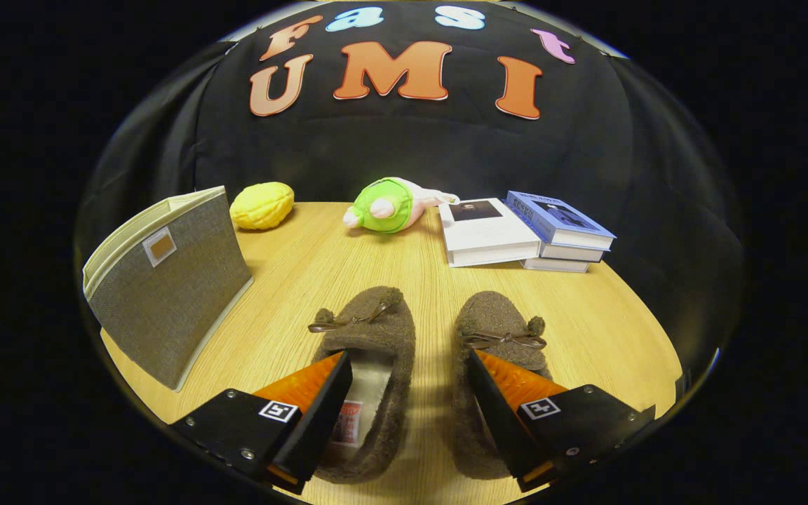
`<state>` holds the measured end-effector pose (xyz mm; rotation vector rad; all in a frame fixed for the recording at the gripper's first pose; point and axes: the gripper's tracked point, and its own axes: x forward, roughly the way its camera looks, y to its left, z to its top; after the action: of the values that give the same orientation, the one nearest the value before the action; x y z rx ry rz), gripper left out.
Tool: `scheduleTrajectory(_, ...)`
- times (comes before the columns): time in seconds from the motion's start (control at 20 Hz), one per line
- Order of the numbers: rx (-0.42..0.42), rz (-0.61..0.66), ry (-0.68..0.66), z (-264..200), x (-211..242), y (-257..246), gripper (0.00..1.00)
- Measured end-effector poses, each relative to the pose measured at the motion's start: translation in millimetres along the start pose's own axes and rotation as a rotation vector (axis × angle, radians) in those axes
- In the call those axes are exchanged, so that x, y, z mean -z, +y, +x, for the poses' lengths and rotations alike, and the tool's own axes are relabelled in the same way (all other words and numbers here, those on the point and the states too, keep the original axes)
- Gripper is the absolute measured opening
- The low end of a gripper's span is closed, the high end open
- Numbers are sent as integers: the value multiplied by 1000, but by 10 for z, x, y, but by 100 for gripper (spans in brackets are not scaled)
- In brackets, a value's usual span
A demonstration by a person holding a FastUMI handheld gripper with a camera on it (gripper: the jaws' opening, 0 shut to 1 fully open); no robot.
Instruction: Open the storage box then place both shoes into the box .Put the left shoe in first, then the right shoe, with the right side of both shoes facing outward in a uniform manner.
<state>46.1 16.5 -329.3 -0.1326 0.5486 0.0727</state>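
My gripper (404,365) hung released, fingers spread over both slippers: left shoe (369,365), right shoe (499,344). Box (165,280), left of frame, sat closed; judged opening came first.

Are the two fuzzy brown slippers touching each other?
Apart. The gripper view shows bare wooden table between the left slipper and right slipper.

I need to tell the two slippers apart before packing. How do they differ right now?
The left slipper shows its pale insole with a red label; on the right slipper a finger covers the opening. The left slipper's pompom sits at its toe tip, the right slipper's beside its bow. Both are brown, fuzzy, bow-trimmed, toes pointing away, with the open gripper spread above them.
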Motion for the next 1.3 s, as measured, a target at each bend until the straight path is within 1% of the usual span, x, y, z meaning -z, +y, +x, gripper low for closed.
scheduleTrajectory(0.15, -1, 5, -7, 20, -18, -5, 97)
scheduleTrajectory(0.3, 1, 0, -30, 12, -58, -31, 89)
scheduleTrajectory(0.4, -13, -9, -35, 4, -54, 7, 85)
scheduleTrajectory(0.5, -16, -30, -67, -34, -117, 61, 82)
scheduleTrajectory(0.6, -12, -45, -39, 57, -51, 62, 81)
scheduleTrajectory(0.75, -13, -15, -7, 169, 20, 45, 78)
scheduleTrajectory(0.85, -8, -1, -5, 224, -17, 41, 71)
scheduleTrajectory(0.9, -10, 2, 7, 260, -5, 59, 65)
scheduleTrajectory(1.1, -12, -8, 61, 408, 33, 89, 59)
scheduleTrajectory(1.2, -13, 15, 102, 507, 51, 119, 55)
scheduleTrajectory(1.25, -21, 26, 133, 544, 80, 146, 52)
scheduleTrajectory(1.3, -16, 29, 154, 585, 94, 132, 44)
